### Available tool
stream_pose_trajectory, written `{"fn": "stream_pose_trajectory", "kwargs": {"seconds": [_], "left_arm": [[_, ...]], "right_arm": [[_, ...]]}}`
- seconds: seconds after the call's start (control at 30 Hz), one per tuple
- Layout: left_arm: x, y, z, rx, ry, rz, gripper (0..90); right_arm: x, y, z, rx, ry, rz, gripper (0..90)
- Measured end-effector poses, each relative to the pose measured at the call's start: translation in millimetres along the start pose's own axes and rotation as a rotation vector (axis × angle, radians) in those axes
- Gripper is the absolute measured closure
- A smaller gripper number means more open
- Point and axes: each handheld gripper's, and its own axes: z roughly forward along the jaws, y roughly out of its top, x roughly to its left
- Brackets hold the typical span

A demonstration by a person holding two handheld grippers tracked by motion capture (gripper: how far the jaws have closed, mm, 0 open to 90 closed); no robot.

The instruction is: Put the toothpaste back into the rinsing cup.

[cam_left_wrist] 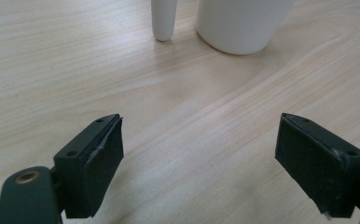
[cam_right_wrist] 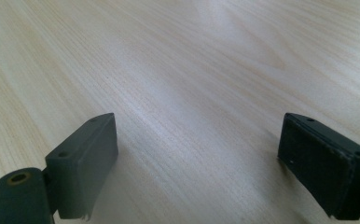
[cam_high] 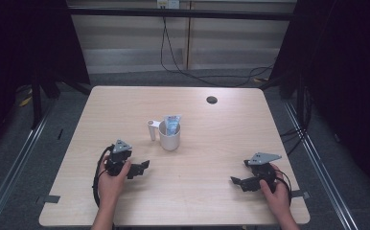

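A white cup [cam_high: 169,136] stands upright in the middle of the wooden table [cam_high: 125,105], with a blue-and-white packet [cam_high: 173,123] sticking out of its top. A short white tube-like piece [cam_high: 152,130] stands just left of it. My left gripper [cam_high: 140,169] rests low at the near left, open and empty; its own view shows the cup's base [cam_left_wrist: 241,25] and the white piece [cam_left_wrist: 163,21] ahead of it. My right gripper [cam_high: 238,183] sits at the near right, open, with bare wood between its jaws [cam_right_wrist: 201,154].
A round dark cable hole [cam_high: 212,99] lies near the table's far edge. Dark curtains stand at both sides, and cables [cam_high: 183,67] trail on the floor behind. Metal rails [cam_high: 10,163] run along the floor left and right of the table.
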Motion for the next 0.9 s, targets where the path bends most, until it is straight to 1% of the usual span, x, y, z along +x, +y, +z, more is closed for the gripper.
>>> {"fn": "stream_pose_trajectory", "kwargs": {"seconds": [0.03, 0.07, 0.1, 0.17, 0.2, 0.23, 0.33, 0.37, 0.4, 0.43, 0.47, 0.5, 0.6, 0.7, 0.8, 0.83, 0.87, 0.9], "left_arm": [[0.0, 0.0, 0.0, 0.0, 0.0, 0.0, 15.1], [-0.3, -2.8, 0.7, -0.006, 0.01, -0.01, 15.1], [0.8, -4.2, 0.1, 0.002, 0.007, -0.004, 15.1], [0.7, -5.4, 0.2, -0.004, 0.009, -0.01, 15.1], [0.9, -6.4, 0.2, -0.006, 0.009, -0.009, 15.1], [1.6, -7.1, -0.6, 0.003, 0.012, 0.0, 15.1], [1.7, -9.8, -0.3, 0.002, 0.015, -0.003, 15.1], [2.1, -10.9, -0.5, 0.008, 0.016, 0.007, 15.1], [1.6, -11.7, -0.2, 0.006, 0.019, -0.003, 15.1], [2.5, -12.4, -0.6, 0.009, 0.018, 0.007, 15.1], [2.6, -13.2, -0.6, 0.008, 0.017, 0.003, 15.1], [3.9, -14.8, -1.1, 0.018, 0.016, 0.017, 15.1], [4.4, -16.3, -2.1, 0.025, 0.025, 0.035, 15.1], [4.4, -17.0, -2.3, 0.019, 0.026, 0.031, 15.1], [4.5, -17.8, -2.9, 0.023, 0.032, 0.048, 15.1], [4.5, -17.8, -2.9, 0.023, 0.032, 0.048, 15.0], [3.8, -18.0, -2.9, 0.027, 0.042, 0.062, 15.0], [3.3, -18.0, -2.7, 0.029, 0.04, 0.064, 15.0]], "right_arm": [[0.0, 0.0, 0.0, 0.0, 0.0, 0.0, 11.4], [0.0, 0.0, 0.0, 0.0, 0.0, 0.0, 11.4], [0.0, 0.0, 0.0, 0.0, 0.0, 0.0, 11.5], [0.0, 0.0, 0.0, 0.0, 0.0, 0.0, 11.5], [0.0, 0.0, 0.0, 0.0, 0.0, 0.0, 11.5], [0.0, 0.0, 0.0, 0.0, 0.0, 0.0, 11.4], [0.0, 0.0, 0.0, 0.0, 0.0, 0.0, 11.5], [0.0, 0.0, 0.0, 0.0, 0.0, 0.0, 11.4], [0.0, 0.0, 0.0, 0.0, 0.0, 0.0, 11.4], [0.0, 0.0, 0.0, 0.0, 0.0, 0.0, 11.5], [0.0, 0.0, 0.0, 0.0, 0.0, 0.0, 11.5], [0.0, 0.0, 0.0, 0.0, 0.0, 0.0, 11.4], [0.0, 0.0, 0.0, 0.0, 0.0, 0.0, 11.4], [0.0, 0.0, 0.0, 0.0, 0.0, 0.0, 11.4], [0.0, 0.0, 0.0, 0.0, 0.0, 0.0, 11.5], [0.0, 0.0, 0.0, 0.0, 0.0, 0.0, 11.4], [0.0, 0.0, 0.0, 0.0, 0.0, 0.0, 11.5], [0.0, 0.0, 0.0, 0.0, 0.001, 0.0, 11.4]]}}
